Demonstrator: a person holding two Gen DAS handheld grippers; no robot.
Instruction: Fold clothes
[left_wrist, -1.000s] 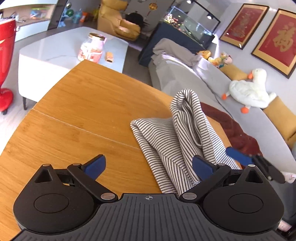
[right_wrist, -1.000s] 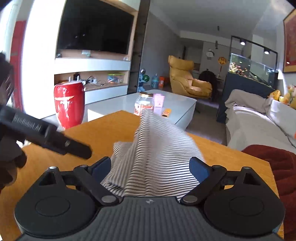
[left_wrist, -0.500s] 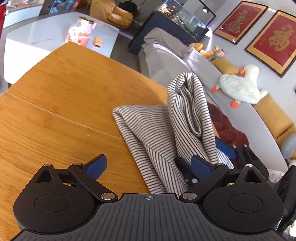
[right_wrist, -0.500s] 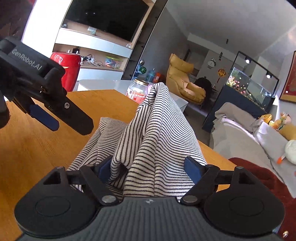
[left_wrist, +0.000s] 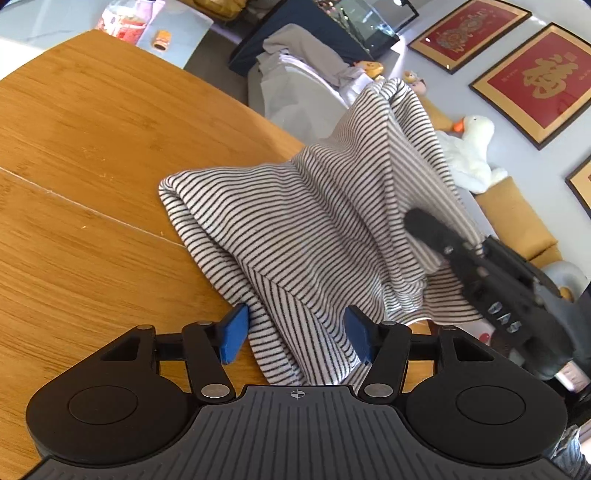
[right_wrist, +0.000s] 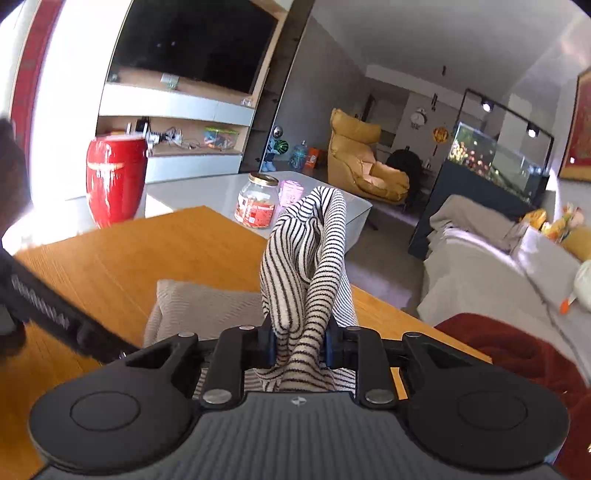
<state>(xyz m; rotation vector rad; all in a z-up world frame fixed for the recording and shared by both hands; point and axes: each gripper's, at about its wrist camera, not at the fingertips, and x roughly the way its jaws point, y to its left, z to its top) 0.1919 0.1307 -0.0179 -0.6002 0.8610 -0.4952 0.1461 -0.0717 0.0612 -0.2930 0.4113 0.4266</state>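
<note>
The striped garment lies bunched on the right part of the wooden table, one side of it lifted into a peak. The step in hand seems to be taking both near corners so that the cloth can be raised and folded over. To do it well, I think each gripper should take only the layers it needs, near the hem, and both should lift together and evenly — otherwise the fabric twists and the fold comes out crooked. The left gripper is low at the near edge of the garment; its jaws stand moderately apart with a band of striped cloth between them. The left blue pad seems to touch the fabric edge, while the right pad is just beside it, so it does not grip yet and should close before any lift. The right gripper is clamped on a thick fold of the same garment — the jaws are nearly together, with the cloth squeezed between them and standing up in a tall ridge in front of the right wrist camera. Beyond the table are a glass jar and a grey sofa.
</note>
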